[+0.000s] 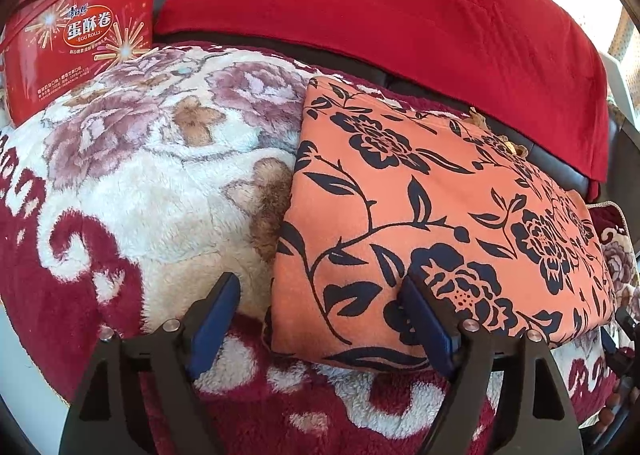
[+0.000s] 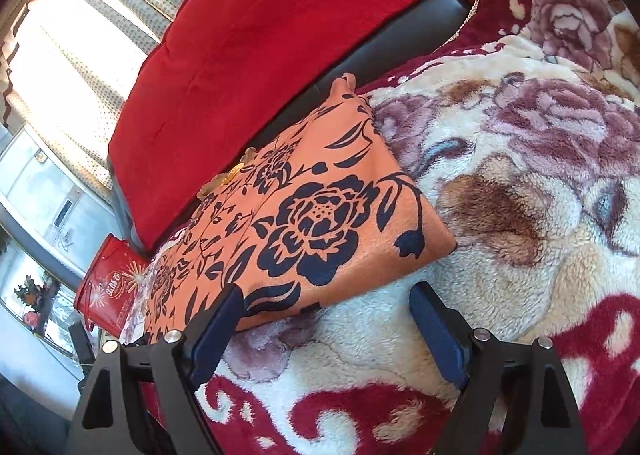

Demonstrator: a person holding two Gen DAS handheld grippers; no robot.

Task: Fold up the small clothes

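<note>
Left wrist: our left gripper [image 1: 320, 319] has its fingers spread, empty, straddling the near-left corner of the folded orange floral garment [image 1: 432, 215] on the plush blanket [image 1: 140, 183].

Right wrist: right gripper [image 2: 326, 319] likewise spread and empty beside the garment's near edge. We judge a one-layer pinch would undo the fold, or snag blanket pile.

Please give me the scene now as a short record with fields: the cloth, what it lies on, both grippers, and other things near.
cloth: orange flowered cloth, folded flat
lies on: fleecy flowered blanket
left gripper: open, holds nothing, at the cloth's near edge
right gripper: open, holds nothing, at the cloth's near corner
behind: red cushion
beside: red egg roll tin
</note>
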